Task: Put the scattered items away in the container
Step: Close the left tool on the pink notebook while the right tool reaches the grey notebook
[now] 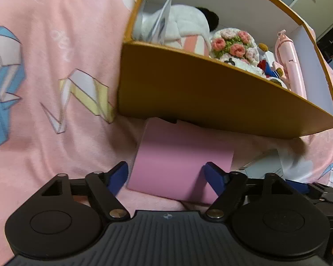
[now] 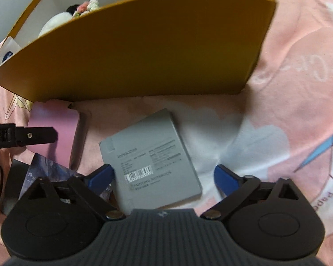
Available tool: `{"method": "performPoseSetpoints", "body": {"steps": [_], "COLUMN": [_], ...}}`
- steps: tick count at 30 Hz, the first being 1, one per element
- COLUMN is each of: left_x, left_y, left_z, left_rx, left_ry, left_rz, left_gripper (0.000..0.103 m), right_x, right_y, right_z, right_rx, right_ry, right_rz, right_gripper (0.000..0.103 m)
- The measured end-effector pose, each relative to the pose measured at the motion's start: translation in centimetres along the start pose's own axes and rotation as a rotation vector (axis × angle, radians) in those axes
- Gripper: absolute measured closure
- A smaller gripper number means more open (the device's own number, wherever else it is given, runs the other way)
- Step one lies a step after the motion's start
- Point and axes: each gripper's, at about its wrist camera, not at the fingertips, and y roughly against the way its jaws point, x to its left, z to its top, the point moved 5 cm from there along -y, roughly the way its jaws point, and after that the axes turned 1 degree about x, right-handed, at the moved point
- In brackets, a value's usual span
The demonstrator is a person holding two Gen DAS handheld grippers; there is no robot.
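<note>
- Below the orange box (image 1: 211, 97), on the pink bedspread (image 1: 55, 66), two flat items lie waiting: a pink pad (image 1: 179, 157) touching the box's near wall, and a grey painting notebook (image 2: 148, 155) just beside the pad
- left hand-held gripper (image 1: 165, 175) released, jaws spread wide astride the pad's near edge, nothing pinched
- right hand-held gripper (image 2: 163, 176) equally spread over the notebook's lower half, empty
- Best play, I'd say: slide one pad under an edge, clench firmly, lift clear of the wall
- Box already holds plush toys (image 1: 182, 24) and crochet flowers (image 1: 233, 44); drop flat items alongside
</note>
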Motion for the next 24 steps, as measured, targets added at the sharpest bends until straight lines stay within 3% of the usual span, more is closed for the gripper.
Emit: {"method": "performPoseSetpoints", "body": {"steps": [5,14,20,24], "left_x": [0.8,1.1,1.6,1.4], "left_y": [-0.9,-0.8,0.7,1.8], "left_z": [0.5,0.4,-0.2,-0.7], "left_rx": [0.023,0.015,-0.018,-0.023], "left_ry": [0.048,0.064,0.085,0.090], "left_rz": [-0.045,-0.063,-0.057,-0.091], "left_gripper": [0.000,0.000,0.022,0.046], "right_x": [0.4,0.6,0.5,0.2], "right_y": [-0.7,-0.8,0.6,1.4], "right_z": [0.2,0.2,0.1,0.1], "right_rx": [0.000,-0.017,-0.035,-0.035], "right_ry": [0.026,0.033,0.001,-0.031], "right_rz": [0.000,0.015,0.039,0.046], "right_gripper": [0.000,0.000,0.025,0.038]}}
